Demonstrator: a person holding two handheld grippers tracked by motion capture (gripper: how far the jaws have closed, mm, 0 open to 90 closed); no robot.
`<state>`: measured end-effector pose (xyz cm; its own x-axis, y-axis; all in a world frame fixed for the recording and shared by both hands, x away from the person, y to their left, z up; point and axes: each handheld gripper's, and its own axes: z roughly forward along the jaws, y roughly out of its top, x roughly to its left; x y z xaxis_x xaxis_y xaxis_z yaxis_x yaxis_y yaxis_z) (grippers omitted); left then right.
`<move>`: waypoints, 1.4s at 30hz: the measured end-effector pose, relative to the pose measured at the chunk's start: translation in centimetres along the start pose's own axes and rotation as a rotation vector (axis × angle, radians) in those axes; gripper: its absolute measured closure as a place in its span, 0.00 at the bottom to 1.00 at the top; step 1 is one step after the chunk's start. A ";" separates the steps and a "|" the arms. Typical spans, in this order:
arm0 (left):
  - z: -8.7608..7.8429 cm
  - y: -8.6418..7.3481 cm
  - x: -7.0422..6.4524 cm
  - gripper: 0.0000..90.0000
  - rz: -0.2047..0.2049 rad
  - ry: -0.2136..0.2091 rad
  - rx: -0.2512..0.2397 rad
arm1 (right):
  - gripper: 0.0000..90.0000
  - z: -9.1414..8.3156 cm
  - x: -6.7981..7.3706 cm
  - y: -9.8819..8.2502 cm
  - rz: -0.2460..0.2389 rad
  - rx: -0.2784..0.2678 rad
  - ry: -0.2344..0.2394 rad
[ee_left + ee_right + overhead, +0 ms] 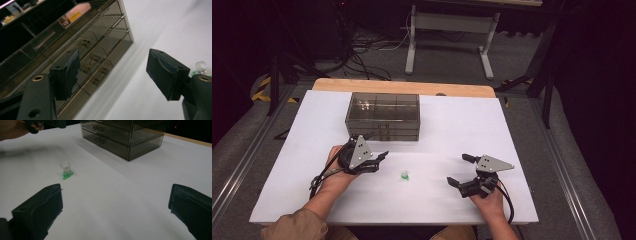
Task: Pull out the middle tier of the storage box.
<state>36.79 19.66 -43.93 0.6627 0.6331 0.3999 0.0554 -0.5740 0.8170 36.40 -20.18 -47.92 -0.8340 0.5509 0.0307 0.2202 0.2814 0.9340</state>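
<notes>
1. High view: the left gripper [379, 150], jaws apart and empty, sits just in front of the drawer box [382, 116], near its handles.
2. Left gripper view: those small handles [96, 68] look stiff and slippery; the box likely slides easily.
3. Right gripper view: the right gripper [116, 212] gapes empty, well short of the box; the green ring [66, 172] lies between.

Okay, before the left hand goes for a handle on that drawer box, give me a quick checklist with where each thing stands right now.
1. Left tongs empty: ok, nothing between the jaws.
2. Left tongs aimed at the drawer box: ok, the left gripper view looks along its front, with the small handles between the jaws but farther off.
3. Jaws touching a handle: not ok, apart from the box.
4. Drawers closed: ok, fronts look flush.
5. Right tongs out of the way: ok, open and empty at the table's right.
6. Small green and clear piece clear of both hands: ok, lies between them, untouched.
</notes>
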 end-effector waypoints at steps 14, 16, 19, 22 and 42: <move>0.3 0.3 -1.2 0.37 0.152 0.131 0.061 | 0.00 0.0 0.0 0.0 0.001 0.002 0.002; 0.3 0.5 -1.4 0.38 0.181 0.151 0.073 | 0.00 0.0 0.0 0.0 0.002 0.003 0.003; 0.5 0.6 -1.8 0.38 0.217 0.180 0.084 | 0.00 0.0 0.0 0.0 0.002 0.003 0.005; 0.6 0.5 -2.1 0.38 0.249 0.213 0.096 | 0.00 0.1 0.0 0.0 0.002 0.003 0.007; 2.2 0.1 -4.2 0.41 0.478 0.373 0.227 | 0.00 0.1 0.0 -0.1 0.009 0.006 0.011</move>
<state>35.60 15.76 -46.42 0.3519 0.3951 0.8486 0.0023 -0.9069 0.4213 36.39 -20.13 -47.99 -0.8373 0.5451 0.0431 0.2310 0.2812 0.9314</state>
